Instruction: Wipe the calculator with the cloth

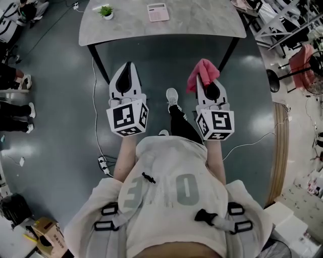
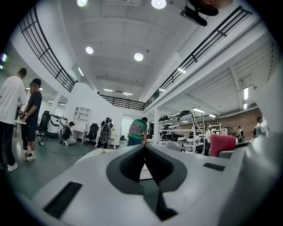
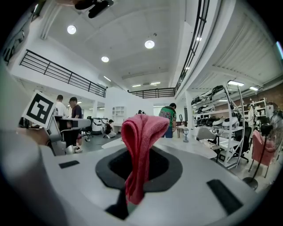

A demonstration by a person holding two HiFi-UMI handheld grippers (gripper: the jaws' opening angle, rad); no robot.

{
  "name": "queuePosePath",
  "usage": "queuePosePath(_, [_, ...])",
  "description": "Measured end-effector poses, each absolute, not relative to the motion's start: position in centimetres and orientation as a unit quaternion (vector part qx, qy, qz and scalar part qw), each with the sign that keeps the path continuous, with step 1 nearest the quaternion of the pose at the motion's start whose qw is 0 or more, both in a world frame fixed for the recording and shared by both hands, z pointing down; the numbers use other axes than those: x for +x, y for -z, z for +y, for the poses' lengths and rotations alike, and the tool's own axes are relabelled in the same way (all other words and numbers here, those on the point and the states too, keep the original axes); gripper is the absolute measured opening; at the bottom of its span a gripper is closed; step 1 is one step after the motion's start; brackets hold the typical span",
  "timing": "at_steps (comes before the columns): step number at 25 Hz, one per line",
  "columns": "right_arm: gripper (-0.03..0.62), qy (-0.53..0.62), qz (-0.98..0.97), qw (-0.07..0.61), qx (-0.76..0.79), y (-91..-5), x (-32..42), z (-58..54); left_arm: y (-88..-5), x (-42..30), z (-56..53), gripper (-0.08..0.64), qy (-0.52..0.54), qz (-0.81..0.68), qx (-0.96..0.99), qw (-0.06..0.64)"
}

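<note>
A pink calculator [image 1: 158, 12] lies on the grey table [image 1: 202, 22] at the far side of the head view. My right gripper [image 1: 206, 76] is shut on a folded pink cloth [image 1: 203, 72], held over the floor short of the table's front edge. In the right gripper view the cloth [image 3: 139, 150] stands up between the jaws, which press on it. My left gripper [image 1: 127, 66] is shut and holds nothing; it hangs level beside the right one. In the left gripper view the jaws [image 2: 144, 147] meet with nothing between them.
A small potted plant [image 1: 106, 11] sits on the table left of the calculator. Black table legs [image 1: 99, 64] stand ahead of both grippers. A cable and power strip [image 1: 103, 165] lie on the floor at left. People, desks and shelves fill the room beyond.
</note>
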State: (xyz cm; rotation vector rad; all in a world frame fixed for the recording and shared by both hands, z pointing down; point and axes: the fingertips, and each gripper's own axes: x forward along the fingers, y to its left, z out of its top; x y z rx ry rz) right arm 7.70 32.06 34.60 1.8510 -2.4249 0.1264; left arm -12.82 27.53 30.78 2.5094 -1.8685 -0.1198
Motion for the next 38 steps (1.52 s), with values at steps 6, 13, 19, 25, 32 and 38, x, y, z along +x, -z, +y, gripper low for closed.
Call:
queuePosePath(6, [0.051,-0.053,-0.799,0.036,0.598,-36.7,8.9,25.1,-32.7,-12.5,22.1,0.02,0.031,-0.612,0.79,0.006])
queuePosePath(13, [0.051,-0.065,-0.81,0.05,0.58,-37.3,11.2,13.0,-32.9,-11.2,10.8,0.02,0.016,-0.636,0.771,0.016])
queuePosePath(19, [0.051,-0.043,-0.82,0.073,0.566,-35.4,14.0,1.0,-31.1,-7.7,-0.4,0.02,0.014,-0.645,0.764,0.013])
queuePosePath(25, [0.051,-0.015,-0.825,0.099,0.556,-34.4,15.7,-8.3,-30.0,-5.6,-8.3,0.02,0.012,-0.654,0.756,0.023])
queuePosePath(32, [0.051,-0.022,-0.83,0.115,0.545,-35.2,14.5,-13.3,-31.2,-6.5,-13.4,0.02,0.007,-0.651,0.757,0.046])
queuePosePath(38, [0.052,-0.013,-0.823,0.116,0.555,-34.1,13.6,-15.4,-29.7,-6.9,-16.8,0.02,0.031,-0.634,0.771,0.045])
